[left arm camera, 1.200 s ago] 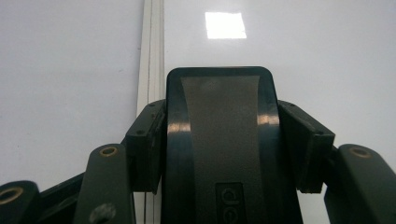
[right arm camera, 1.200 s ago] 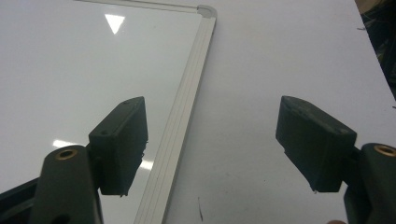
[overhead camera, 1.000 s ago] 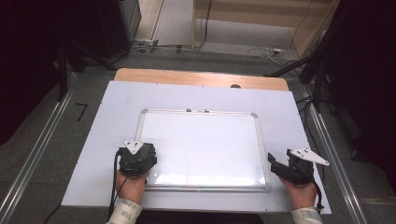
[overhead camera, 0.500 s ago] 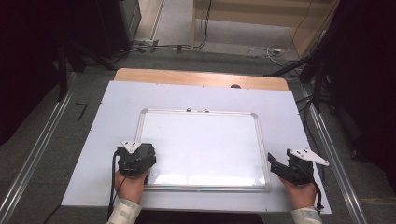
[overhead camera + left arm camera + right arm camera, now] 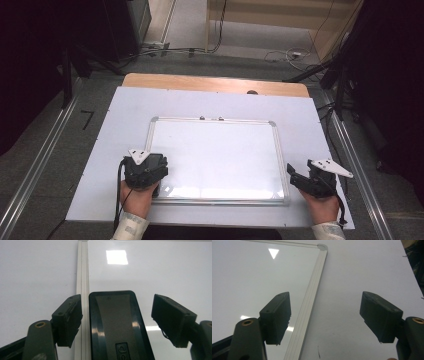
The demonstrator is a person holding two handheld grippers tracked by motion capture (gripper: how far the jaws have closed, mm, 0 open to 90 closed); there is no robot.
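the eraser (image 5: 117, 327) lies flat on the whiteboard (image 5: 220, 155), straight ahead of the left gripper (image 5: 117, 320), between its pads. its long axis runs along the gripper's line of sight. the jaws have just been opening and stand clear of its sides. the right gripper (image 5: 325, 317) is open over the board's far edge, well apart.

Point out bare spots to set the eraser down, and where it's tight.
Free: most of the whiteboard beyond the eraser, plus the white sheet between frame and wooden edge. Tight: near-left corner, where the left tongs straddle the eraser.
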